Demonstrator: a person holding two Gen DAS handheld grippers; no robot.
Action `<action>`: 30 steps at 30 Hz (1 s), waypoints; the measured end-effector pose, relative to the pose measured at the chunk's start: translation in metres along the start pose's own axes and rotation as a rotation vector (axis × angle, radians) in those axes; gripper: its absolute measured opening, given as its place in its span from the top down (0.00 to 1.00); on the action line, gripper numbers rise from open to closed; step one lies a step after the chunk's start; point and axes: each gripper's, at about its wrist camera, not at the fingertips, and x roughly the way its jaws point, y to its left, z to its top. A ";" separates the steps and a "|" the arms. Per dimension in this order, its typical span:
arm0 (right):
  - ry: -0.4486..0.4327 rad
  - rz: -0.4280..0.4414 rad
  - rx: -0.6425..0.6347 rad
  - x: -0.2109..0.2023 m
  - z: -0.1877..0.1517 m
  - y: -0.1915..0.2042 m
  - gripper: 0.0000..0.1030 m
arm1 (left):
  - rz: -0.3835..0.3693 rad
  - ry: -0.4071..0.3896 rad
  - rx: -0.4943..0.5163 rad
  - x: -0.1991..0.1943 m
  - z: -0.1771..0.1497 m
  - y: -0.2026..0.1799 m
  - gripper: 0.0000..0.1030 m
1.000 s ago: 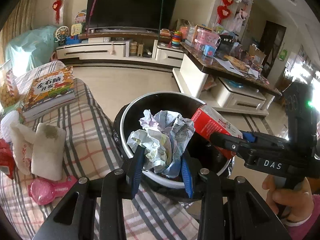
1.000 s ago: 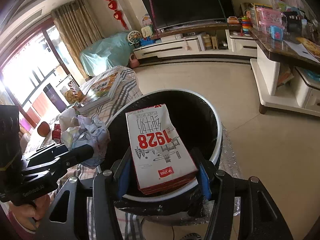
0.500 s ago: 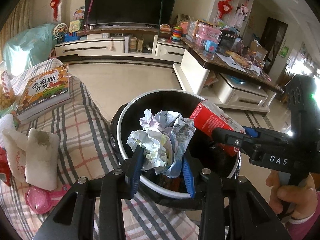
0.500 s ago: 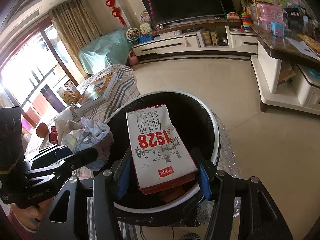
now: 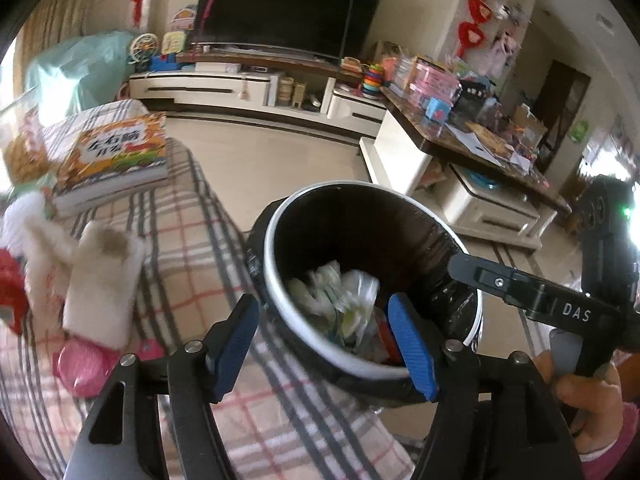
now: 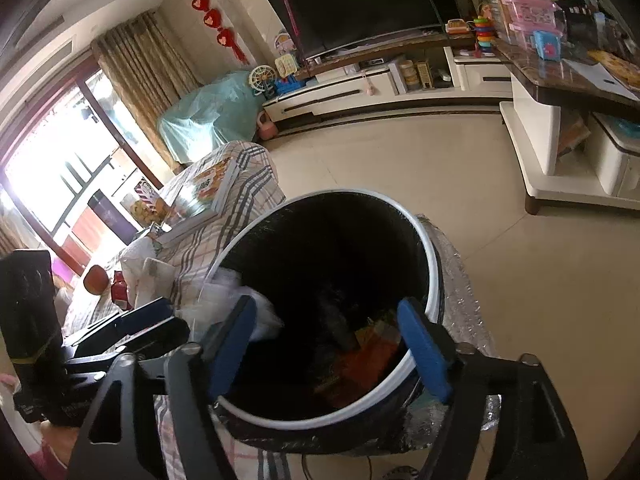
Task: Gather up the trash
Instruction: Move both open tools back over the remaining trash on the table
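The left claw (image 5: 326, 336) hangs spread wide with nothing between its blue-padded fingers (image 5: 412, 346), straddling the near rim of the trash bin (image 5: 276, 280), a round dark-lined drum with a white hoop at its mouth. Down inside the bin, just ahead of that claw, lies the crumpled paper (image 5: 340, 296), a pale wrinkled wad, blurred, with something red beside it. The right claw (image 6: 332, 344) is likewise spread and empty, poised over the same bin (image 6: 434, 280) from the other side; below and ahead of it, at the dark bottom, sits a reddish-orange carton (image 6: 360, 356), too shadowed to read. To the left of the left claw stretches a surface draped in plaid cloth (image 5: 180, 248), soft and checked in grey, red and cream, carrying a thick picture book (image 5: 112, 160), a white spongy block with a brownish stain (image 5: 100, 280) and a round pink plastic toy (image 5: 84, 364). Beyond the bin runs a smooth cream tiled floor (image 6: 400, 152) to a long white TV cabinet (image 5: 224, 88) under a broad dark television (image 5: 288, 12). To the right of the claws stands a bench with a glossy brown stone top (image 5: 460, 136), crowded with boxes and toys. Red heart ornaments (image 6: 212, 20) hang on the wall, beside tan curtains (image 6: 136, 72).
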 end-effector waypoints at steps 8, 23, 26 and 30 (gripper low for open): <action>-0.023 0.023 0.014 -0.009 -0.016 0.015 0.16 | 0.004 -0.026 -0.044 -0.030 -0.026 0.024 0.35; 0.004 0.097 -0.112 0.005 -0.048 0.097 0.09 | 0.081 -0.043 -0.200 -0.086 -0.078 0.090 0.35; 0.021 0.120 -0.132 0.011 -0.056 0.113 0.09 | 0.101 -0.053 -0.230 -0.099 -0.088 0.103 0.35; 0.042 0.143 -0.161 0.019 -0.065 0.133 0.09 | 0.132 -0.056 -0.262 -0.111 -0.099 0.114 0.35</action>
